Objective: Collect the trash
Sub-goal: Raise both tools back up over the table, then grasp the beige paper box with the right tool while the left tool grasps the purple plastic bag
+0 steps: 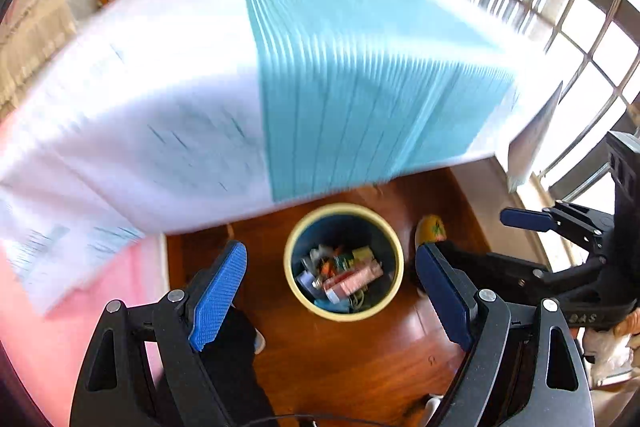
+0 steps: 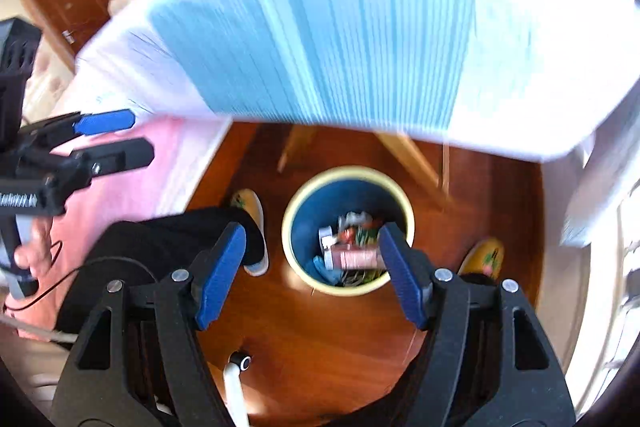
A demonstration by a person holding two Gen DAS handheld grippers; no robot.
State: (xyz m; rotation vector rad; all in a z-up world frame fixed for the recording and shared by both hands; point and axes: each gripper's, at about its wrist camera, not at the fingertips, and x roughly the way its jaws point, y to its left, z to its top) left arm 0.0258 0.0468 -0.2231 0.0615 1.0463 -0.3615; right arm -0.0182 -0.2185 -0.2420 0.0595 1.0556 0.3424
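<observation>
Bin on the wooden floor is the thing that the coming move turns on: it stands below and ahead of both pairs of jaws, nearly centred between the blue pads in each wrist view, so both grippers look down into it from above. Going from the left, the left gripper has its jaws spread wide with nothing between them; the bin's round mouth shows in the gap. The right gripper is also released and empty, and its right pad overlaps the bin's rim in the picture, though I judge it is well above the rim and not touching. Neither hand seems clearly nearer to the bin. The bin is round, so it has no long axis to line up with. Inside it lies the collected trash: small wrappers and packets, among them a pink-red one, blurred too much to name further. Above the bin, the surface with a white and turquoise cloth hangs over its far side. I see no loose trash on it, but the blur hides much.
</observation>
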